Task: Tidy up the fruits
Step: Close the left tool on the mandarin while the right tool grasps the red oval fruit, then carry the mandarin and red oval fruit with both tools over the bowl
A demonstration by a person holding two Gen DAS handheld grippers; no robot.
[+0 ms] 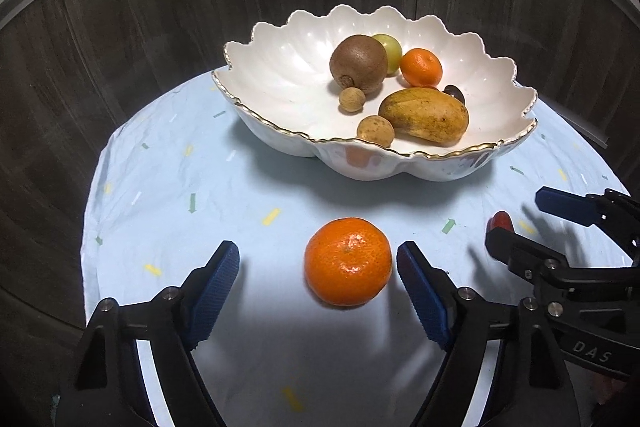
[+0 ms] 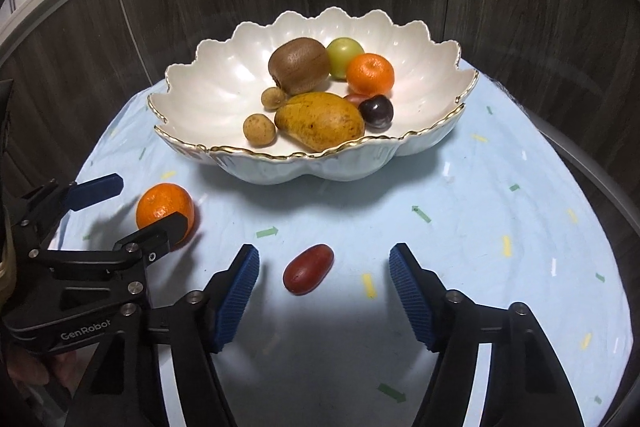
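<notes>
An orange mandarin (image 1: pixel 348 261) lies on the light blue cloth between the blue pads of my left gripper (image 1: pixel 318 259). The jaws stand open and neither pad touches it, though the right pad is close. A small dark red oblong fruit (image 2: pixel 308 269) lies between the pads of my right gripper (image 2: pixel 324 255), which is open with room on both sides. Each gripper also shows at the edge of the other's view: the left gripper (image 2: pixel 148 201) around the mandarin (image 2: pixel 160 205), the right gripper (image 1: pixel 520 217) around the red fruit (image 1: pixel 502 221).
Behind both fruits stands a white scalloped bowl (image 1: pixel 440 155) with a gold rim (image 2: pixel 280 155). It holds a kiwi (image 2: pixel 298 67), a green fruit, a mandarin, a yellow mango (image 2: pixel 320 121), two small brown fruits and a dark plum. A dark wood wall rises behind the round table.
</notes>
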